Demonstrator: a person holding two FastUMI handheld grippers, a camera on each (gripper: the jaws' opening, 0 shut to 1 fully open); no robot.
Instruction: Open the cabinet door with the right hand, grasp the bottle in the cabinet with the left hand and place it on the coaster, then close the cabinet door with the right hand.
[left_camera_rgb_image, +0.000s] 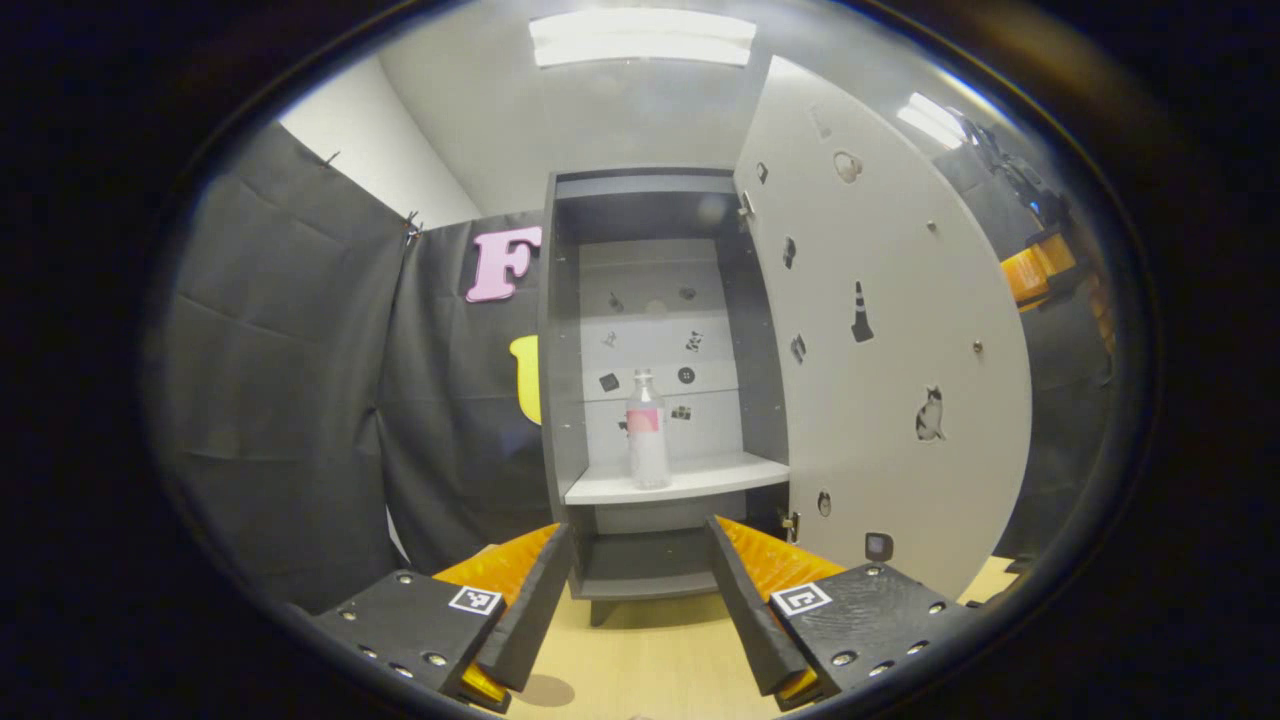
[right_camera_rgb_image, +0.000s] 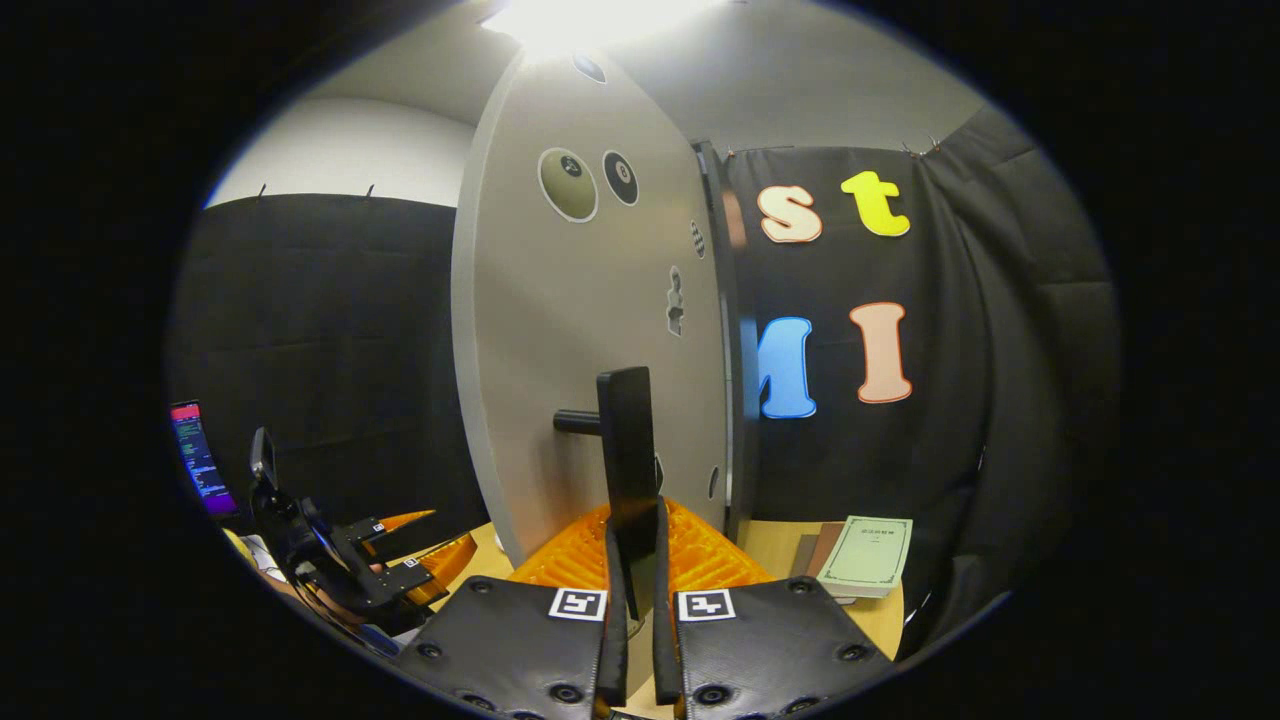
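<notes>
the cabinet (left_camera_rgb_image: 660, 380) stands in front of me on the wooden table (left_camera_rgb_image: 640, 660), its door (left_camera_rgb_image: 880, 340) swung wide to my right so the whole front is open. in my right gripper view that door (right_camera_rgb_image: 590, 330) stands edge-on, its free edge curving toward me and its hinge side against the cabinet frame. the black cloth wall hangs close on the cabinet's left side and behind it. inside, the pale shelf (left_camera_rgb_image: 680, 478) runs the full width, its front edge bare on both sides of the bottle (left_camera_rgb_image: 647, 430), which stands upright near the middle, apart from either side wall, with open air above its cap. my left gripper (left_camera_rgb_image: 640, 575) hangs in front of the cabinet's lower compartment, fingers spread wide and holding nothing, bare table between them. my right gripper (right_camera_rgb_image: 635, 560) is clenched on the door's upright black handle (right_camera_rgb_image: 628, 460), both fingers pressing its lower end. to the right a green booklet (right_camera_rgb_image: 868, 555) lies by the table edge. far left in that view i see my left gripper (right_camera_rgb_image: 400, 560) low over the table.
</notes>
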